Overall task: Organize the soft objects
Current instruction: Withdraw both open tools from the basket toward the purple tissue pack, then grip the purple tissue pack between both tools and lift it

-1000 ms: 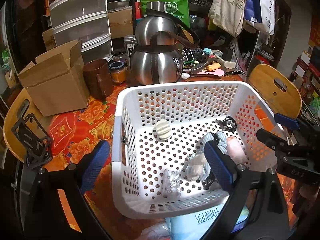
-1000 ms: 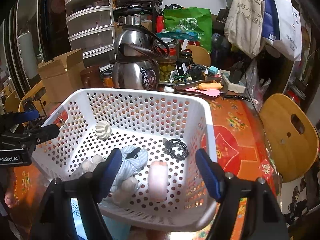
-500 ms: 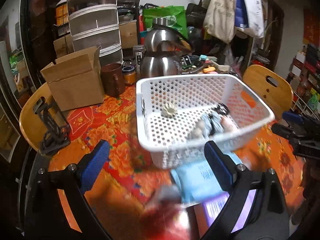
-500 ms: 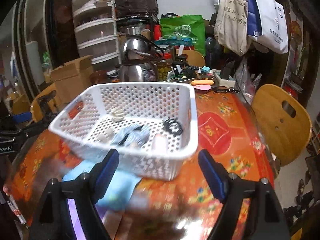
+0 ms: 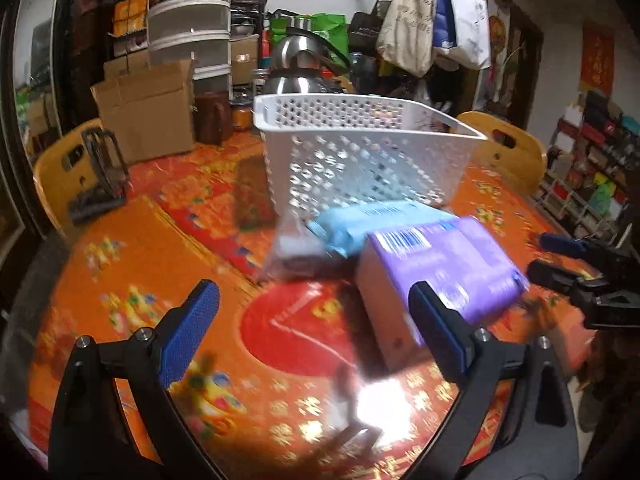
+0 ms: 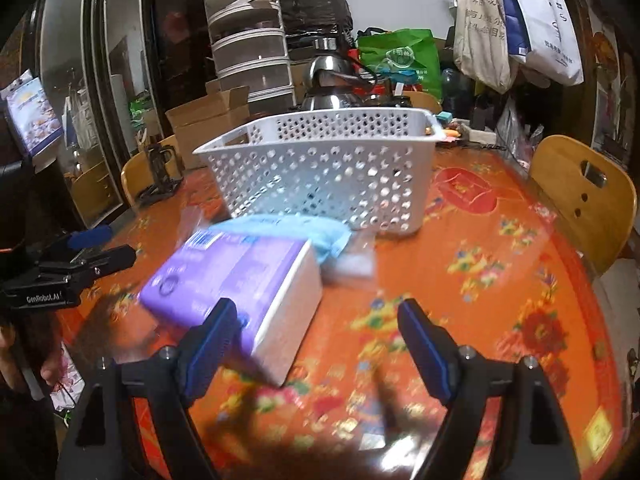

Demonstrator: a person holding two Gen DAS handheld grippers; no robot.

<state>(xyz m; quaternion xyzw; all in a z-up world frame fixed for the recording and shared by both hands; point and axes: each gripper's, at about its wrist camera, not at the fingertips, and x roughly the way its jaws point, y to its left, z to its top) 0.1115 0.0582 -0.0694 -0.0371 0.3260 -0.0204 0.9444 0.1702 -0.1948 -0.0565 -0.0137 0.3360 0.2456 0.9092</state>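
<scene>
A white perforated basket (image 5: 360,152) (image 6: 320,172) stands on the orange floral table; I see only its near wall, so what lies inside is hidden. In front of it lie a purple tissue pack (image 5: 440,272) (image 6: 236,276), a light blue soft pack (image 5: 360,224) (image 6: 288,228) and a small clear plastic bag (image 5: 292,248) (image 6: 352,260). My left gripper (image 5: 314,332) hovers open over the bare cloth, the purple pack just ahead of its right finger. My right gripper (image 6: 318,346) is open and empty, the purple pack by its left finger. Everything close to the grippers is blurred.
Behind the basket stand steel kettles (image 5: 300,72), a cardboard box (image 5: 148,108), a brown mug (image 5: 212,118) and stacked plastic drawers (image 6: 252,52). Wooden chairs (image 6: 584,196) (image 5: 60,176) flank the table. A black stand (image 5: 100,176) sits at the left edge. Bags hang at the back.
Both grippers have drawn back from over the basket and sunk lower. The basket's inside has dropped out of sight, and the purple pack, blue pack and clear bag have come into view.
</scene>
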